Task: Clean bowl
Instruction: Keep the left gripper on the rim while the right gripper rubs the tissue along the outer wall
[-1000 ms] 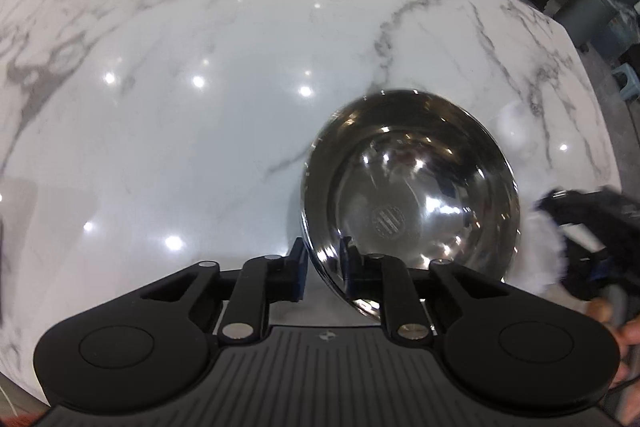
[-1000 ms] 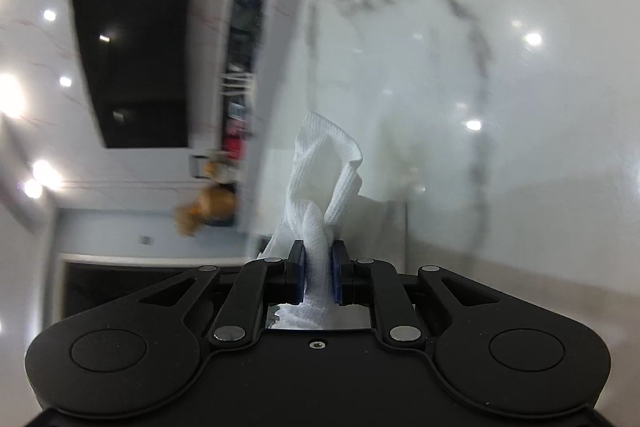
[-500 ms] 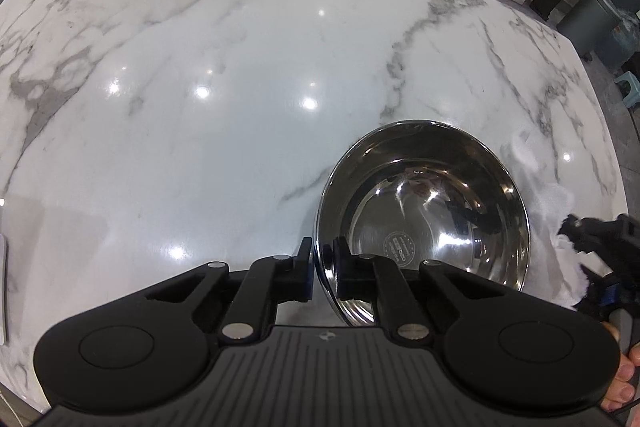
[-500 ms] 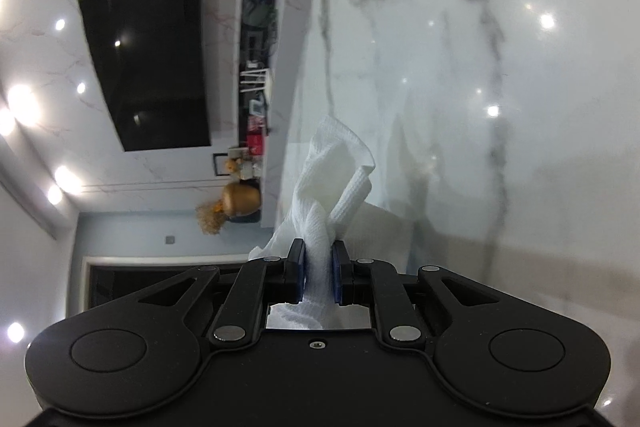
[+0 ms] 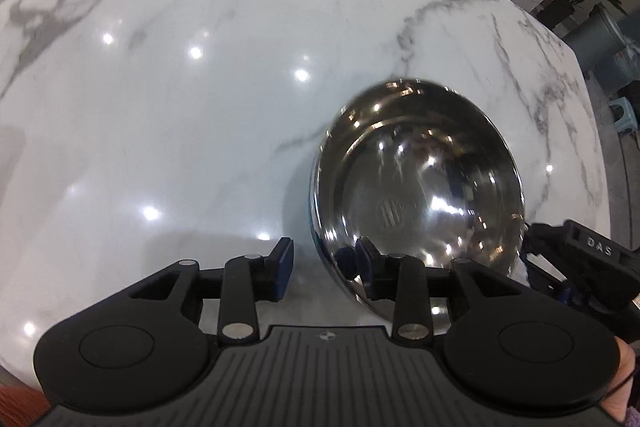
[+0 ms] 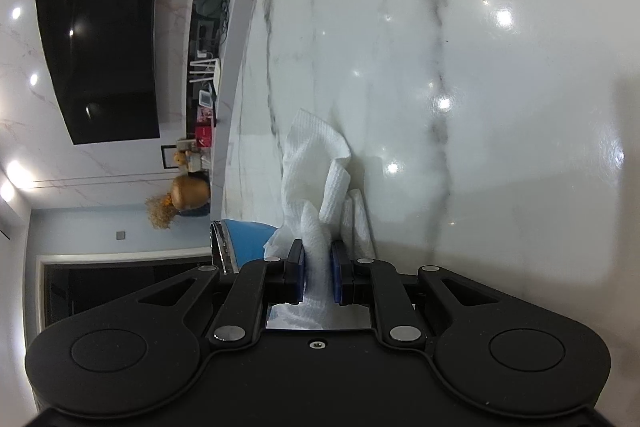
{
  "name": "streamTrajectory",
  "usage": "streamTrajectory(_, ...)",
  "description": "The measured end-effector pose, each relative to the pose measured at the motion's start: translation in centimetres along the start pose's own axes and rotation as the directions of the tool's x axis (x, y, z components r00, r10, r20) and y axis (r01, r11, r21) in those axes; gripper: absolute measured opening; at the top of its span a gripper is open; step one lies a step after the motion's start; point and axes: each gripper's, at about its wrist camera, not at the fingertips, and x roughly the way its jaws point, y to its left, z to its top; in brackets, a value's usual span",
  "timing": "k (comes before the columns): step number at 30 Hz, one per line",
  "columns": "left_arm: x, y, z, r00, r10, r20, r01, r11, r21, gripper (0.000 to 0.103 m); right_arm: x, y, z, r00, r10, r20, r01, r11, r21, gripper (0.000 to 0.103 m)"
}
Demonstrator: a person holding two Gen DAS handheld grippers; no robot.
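Steel bowl sits on the marble counter, its near rim between the fingers of the left tongs, which stand apart, one pad outside the wall, one inside. Right tongs are clamped on a wad of white paper towel, just beside the bowl's right edge. Best to close the left pair firmly on the rim first, since polished steel likely slides, then press the towel along the inner wall in slow circles.

Black gripper, blue pads, silver screws.
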Motion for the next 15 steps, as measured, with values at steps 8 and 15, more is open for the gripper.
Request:
streamTrajectory(8, -0.3, -0.8, 0.0, 0.999, 0.042, 0.011, -0.043, 0.996, 0.080, 0.017, -1.1, 0.9, 0.5, 0.994, 0.101, 0.051, -0.100, 0.995, -0.008, 0.012)
streamTrajectory(15, -0.4, -1.2, 1.0, 0.998, 0.059, 0.038, -0.064, 0.988, 0.140, 0.014, -2.0, 1.3, 0.9, 0.965, 0.256, 0.048, -0.256, 0.967, -0.011, 0.012)
